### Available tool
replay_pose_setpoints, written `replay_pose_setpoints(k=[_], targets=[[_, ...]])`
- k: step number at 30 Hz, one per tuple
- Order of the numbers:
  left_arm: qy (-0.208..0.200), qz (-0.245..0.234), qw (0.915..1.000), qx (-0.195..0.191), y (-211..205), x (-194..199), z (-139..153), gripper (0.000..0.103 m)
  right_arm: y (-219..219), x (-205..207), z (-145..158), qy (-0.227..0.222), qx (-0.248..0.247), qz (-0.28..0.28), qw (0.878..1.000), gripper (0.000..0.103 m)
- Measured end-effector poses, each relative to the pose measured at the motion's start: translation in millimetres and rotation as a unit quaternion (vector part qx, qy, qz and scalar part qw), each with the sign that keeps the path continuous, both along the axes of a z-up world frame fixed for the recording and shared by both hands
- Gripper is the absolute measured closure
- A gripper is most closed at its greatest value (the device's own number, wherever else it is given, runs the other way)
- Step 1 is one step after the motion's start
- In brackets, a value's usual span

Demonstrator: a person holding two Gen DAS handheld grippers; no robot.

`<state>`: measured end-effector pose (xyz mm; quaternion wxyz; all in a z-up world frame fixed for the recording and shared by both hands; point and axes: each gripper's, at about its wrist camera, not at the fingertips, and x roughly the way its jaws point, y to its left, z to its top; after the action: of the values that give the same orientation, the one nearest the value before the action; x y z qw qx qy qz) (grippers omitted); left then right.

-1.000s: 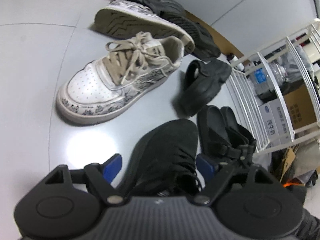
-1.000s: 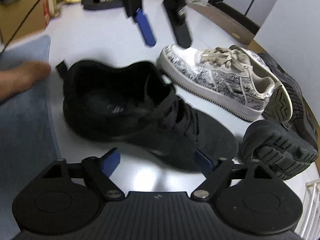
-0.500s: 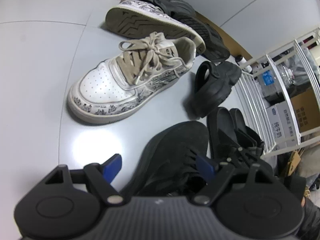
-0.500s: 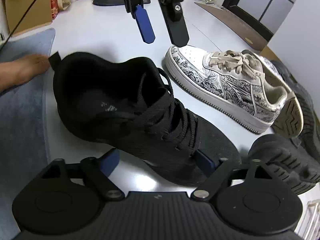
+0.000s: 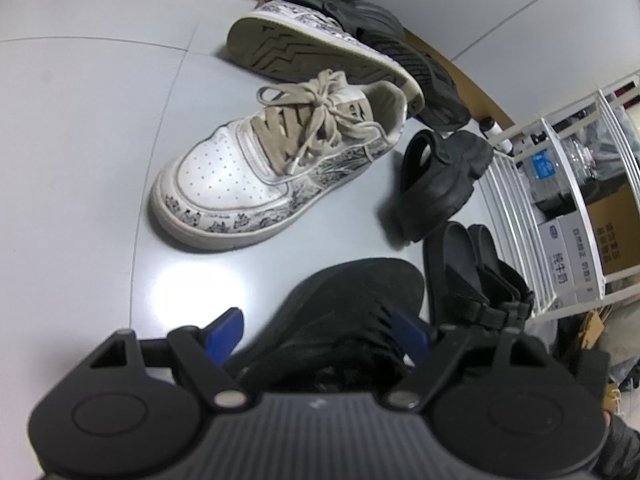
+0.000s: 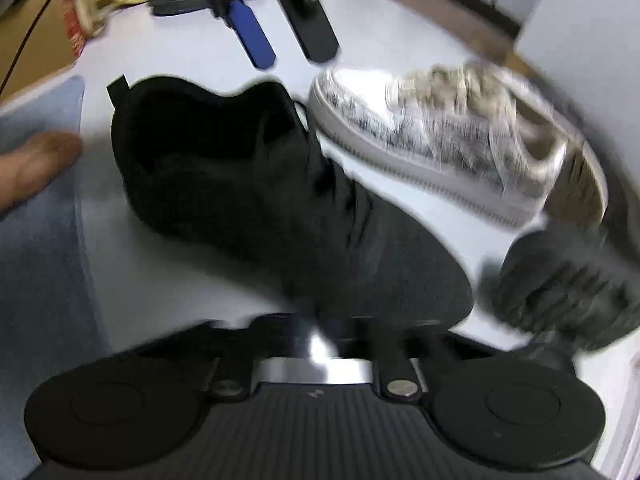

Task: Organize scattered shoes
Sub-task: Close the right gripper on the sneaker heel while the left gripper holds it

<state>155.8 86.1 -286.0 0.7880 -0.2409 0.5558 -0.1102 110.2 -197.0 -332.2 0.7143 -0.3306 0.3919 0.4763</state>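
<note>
- Black sneaker point(image 6: 280, 200) crowded by printed white sneaker point(image 5: 260, 176) and black sandals point(image 5: 476, 280).
- Right gripper point(image 6: 340, 328) just clamped shut at its toe, grip unclear.
- Left gripper point(image 5: 320, 332) spread wide.

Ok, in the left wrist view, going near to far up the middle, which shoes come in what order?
Black lace-up sneaker between the open left gripper fingers → upright white printed sneaker → its mate tipped on its side, sole showing → black shoe by the wall.

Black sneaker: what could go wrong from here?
1. The right gripper has just closed fully at the toe edge of the black sneaker; blur hides what it caught, so a lift may slip.
2. The left gripper, open, hovers over the same shoe; the two could clash.
3. The white sneaker sits close and may get bumped.
</note>
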Motion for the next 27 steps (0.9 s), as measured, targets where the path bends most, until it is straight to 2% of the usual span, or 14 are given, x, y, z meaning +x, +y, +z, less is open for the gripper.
replay_pose_setpoints(k=[3, 5, 6, 7, 8, 11, 16, 18, 22, 27], targets=[[-0.001, 0.006, 1.0, 0.001, 4, 0, 1, 0.02, 0, -8, 2, -0.032, -0.015, 0.022, 0.999, 0.095], [0.0, 0.011, 0.9999, 0.002, 6, 0, 1, 0.02, -2, -8, 11, -0.043, 0.001, 0.026, 0.999, 0.069], [0.002, 0.014, 0.9999, 0.002, 8, 0, 0, 0.02, -3, -8, 14, -0.047, 0.01, 0.027, 0.998, 0.039], [0.003, 0.015, 0.9999, 0.001, 8, 0, 0, 0.02, -5, -8, 19, -0.055, 0.026, 0.03, 0.998, 0.021], [0.003, 0.015, 0.9999, 0.001, 9, 1, 0, 0.02, -6, -8, 23, -0.063, 0.038, 0.034, 0.997, 0.017], [0.002, 0.016, 0.9999, 0.002, 9, 1, 0, 0.02, -5, -8, 28, -0.08, 0.056, 0.048, 0.994, 0.018], [0.002, 0.017, 0.9998, 0.003, 9, 1, 0, 0.02, 4, -9, 18, -0.086, 0.048, 0.093, 0.991, 0.029], [0.003, 0.018, 0.9998, 0.003, 9, 1, -1, 0.02, 7, -12, 16, -0.086, 0.05, 0.117, 0.988, 0.03], [0.005, 0.019, 0.9998, 0.001, 10, 1, -2, 0.02, 15, -16, 13, -0.08, 0.051, 0.116, 0.989, 0.039], [0.004, 0.023, 0.9997, 0.003, 13, 1, -1, 0.02, 19, -18, 11, -0.078, 0.045, 0.096, 0.991, 0.046]])
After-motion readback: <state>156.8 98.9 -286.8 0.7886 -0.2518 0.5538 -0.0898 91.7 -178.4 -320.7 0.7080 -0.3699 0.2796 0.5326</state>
